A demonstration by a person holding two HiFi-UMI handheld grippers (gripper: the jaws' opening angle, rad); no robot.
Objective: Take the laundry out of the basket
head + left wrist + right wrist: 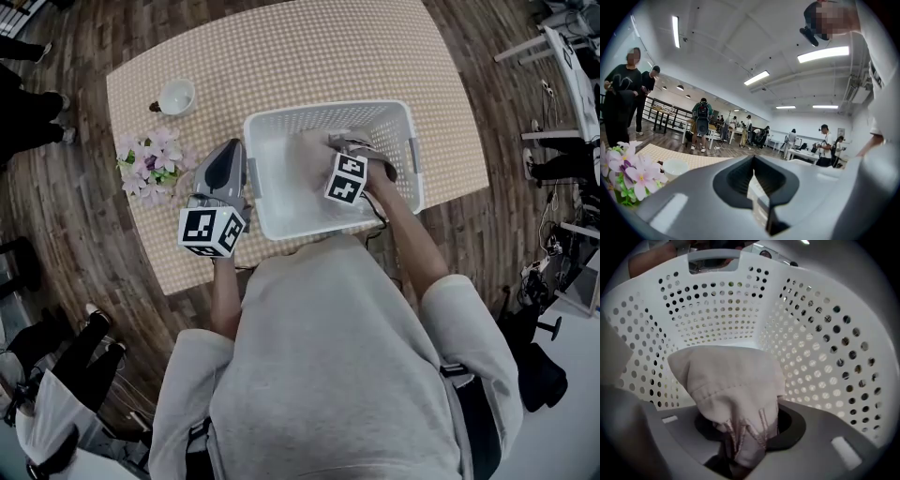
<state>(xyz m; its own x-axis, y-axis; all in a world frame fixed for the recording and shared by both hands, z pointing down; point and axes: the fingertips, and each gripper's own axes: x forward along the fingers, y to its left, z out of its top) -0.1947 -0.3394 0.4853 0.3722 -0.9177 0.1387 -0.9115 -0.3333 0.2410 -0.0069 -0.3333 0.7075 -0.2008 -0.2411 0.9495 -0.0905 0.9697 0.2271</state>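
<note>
A white perforated laundry basket [281, 120] stands on the checked table [328, 56] in front of me. Inside it lies a beige garment [314, 150]. My right gripper [349, 148] reaches into the basket and is shut on a bunched fold of that beige garment [731, 380], which fills the space between the jaws of the right gripper [745, 451]. The basket wall [825, 333] curves round behind the cloth. My left gripper [232, 150] hovers just outside the basket's left side, above the table. In the left gripper view the left gripper [757, 187] has its jaws together and holds nothing.
A white cup [175, 97] sits at the table's far left, and a bunch of pink flowers [150, 164] lies just left of the left gripper. The cup [675, 168] and flowers [628, 173] also show in the left gripper view. People stand on the wooden floor around.
</note>
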